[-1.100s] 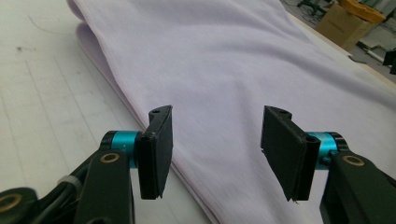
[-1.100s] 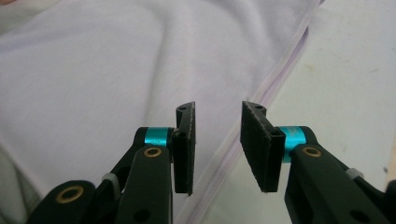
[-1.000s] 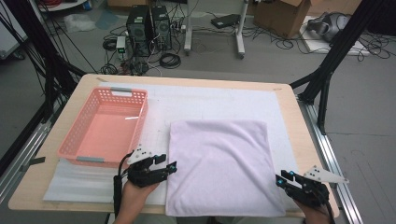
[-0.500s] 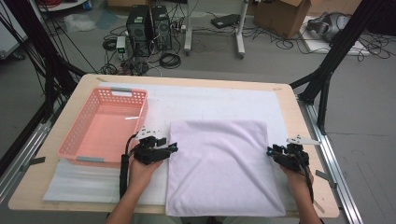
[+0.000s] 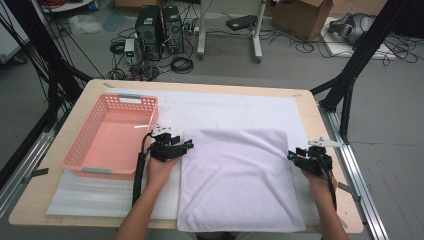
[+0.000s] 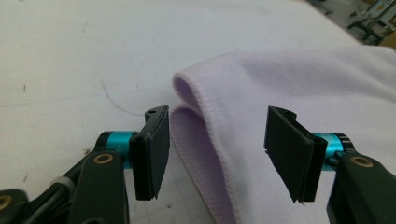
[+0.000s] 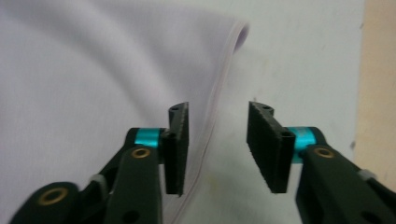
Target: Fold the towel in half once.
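A folded lilac towel (image 5: 240, 180) lies flat on the white mat (image 5: 235, 110). My left gripper (image 5: 187, 145) is at the towel's left edge near its far corner. In the left gripper view the left gripper (image 6: 217, 116) is open, with the folded edge of the towel (image 6: 303, 79) between the jaws and untouched by the pads. My right gripper (image 5: 291, 156) is at the towel's right edge. In the right gripper view the right gripper (image 7: 218, 109) has just been opening. The hem of the towel (image 7: 93, 70) runs between its jaws, free of both pads.
An empty pink basket (image 5: 112, 137) stands on the mat just left of my left hand. The bare wooden table edge (image 5: 327, 125) lies right of my right gripper. A metal rail (image 5: 357, 170) borders that side.
Both hands have moved away from the person along the towel's sides, from its near half toward its far half. The right gripper also came in to the towel's edge.
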A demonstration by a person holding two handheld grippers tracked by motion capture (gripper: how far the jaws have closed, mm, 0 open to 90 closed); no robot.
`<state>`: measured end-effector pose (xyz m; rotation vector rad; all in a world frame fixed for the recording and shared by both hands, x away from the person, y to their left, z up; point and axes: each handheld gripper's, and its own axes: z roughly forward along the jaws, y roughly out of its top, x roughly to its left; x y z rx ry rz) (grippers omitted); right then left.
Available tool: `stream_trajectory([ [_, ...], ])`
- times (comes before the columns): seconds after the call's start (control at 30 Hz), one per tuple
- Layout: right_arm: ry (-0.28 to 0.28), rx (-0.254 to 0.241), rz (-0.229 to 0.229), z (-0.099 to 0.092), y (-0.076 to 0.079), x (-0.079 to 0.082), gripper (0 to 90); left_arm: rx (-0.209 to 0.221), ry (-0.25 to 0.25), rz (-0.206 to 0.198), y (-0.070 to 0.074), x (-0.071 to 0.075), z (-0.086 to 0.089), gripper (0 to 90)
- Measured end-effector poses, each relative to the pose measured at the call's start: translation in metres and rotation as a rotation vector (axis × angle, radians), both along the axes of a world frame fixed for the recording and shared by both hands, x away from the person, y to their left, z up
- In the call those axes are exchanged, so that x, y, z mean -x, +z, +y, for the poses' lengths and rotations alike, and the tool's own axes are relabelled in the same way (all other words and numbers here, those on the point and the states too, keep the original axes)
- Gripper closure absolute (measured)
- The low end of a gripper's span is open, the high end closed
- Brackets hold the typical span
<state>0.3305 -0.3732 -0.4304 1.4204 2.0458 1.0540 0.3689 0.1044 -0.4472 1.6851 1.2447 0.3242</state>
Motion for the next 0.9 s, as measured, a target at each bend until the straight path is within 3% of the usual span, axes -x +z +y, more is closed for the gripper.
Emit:
stream_trajectory([
  [0.17,0.011,-0.072,-0.001,-0.006,0.009,-0.036,48.8,-0.022,0.037,0.029,0.001,-0.022,-0.005,39.5],
  [0.2,0.012,-0.068,0.003,-0.006,0.01,-0.044,48.7,0.0,0.057,0.015,0.001,-0.026,-0.004,39.2],
  [0.3,0.022,-0.069,0.019,-0.004,0.01,-0.066,47.9,0.003,0.069,0.051,0.0,-0.041,-0.001,38.3],
  [0.33,0.027,-0.071,0.028,-0.003,0.01,-0.073,47.7,0.011,0.071,0.045,-0.001,-0.045,-0.001,38.5],
  [0.37,0.031,-0.071,0.037,-0.002,0.009,-0.079,46.8,0.032,0.071,0.063,-0.002,-0.049,-0.002,39.4],
  [0.47,0.06,-0.061,0.078,0.003,0.003,-0.095,46.2,0.01,0.047,0.087,-0.007,-0.058,-0.005,40.8],
  [0.57,0.079,-0.034,0.114,0.008,-0.008,-0.105,47.5,0.011,0.03,0.08,-0.007,-0.062,-0.007,42.6],
  [0.63,0.091,-0.038,0.123,0.01,-0.013,-0.107,56.2,-0.007,0.002,0.073,-0.007,-0.061,-0.01,49.0],
  [0.67,0.096,-0.019,0.114,0.012,-0.013,-0.106,65.1,-0.019,-0.036,0.07,-0.007,-0.06,-0.013,57.3],
  [0.7,0.126,-0.026,0.119,0.013,-0.013,-0.105,80.6,-0.04,-0.071,0.057,-0.007,-0.058,-0.016,67.9],
  [0.73,0.156,-0.03,0.119,0.016,-0.013,-0.104,83.7,-0.064,-0.105,0.049,-0.006,-0.057,-0.02,78.3],
  [0.77,0.152,-0.006,0.115,0.018,-0.012,-0.103,86.1,-0.088,-0.108,0.047,-0.005,-0.056,-0.022,84.7],
  [0.83,0.145,0.007,0.121,0.019,-0.01,-0.102,87.4,-0.068,-0.083,0.065,-0.004,-0.056,-0.019,86.5],
  [0.9,0.118,0.017,0.104,0.015,-0.006,-0.101,87.8,-0.064,-0.034,0.026,0.002,-0.055,-0.015,87.0],
])
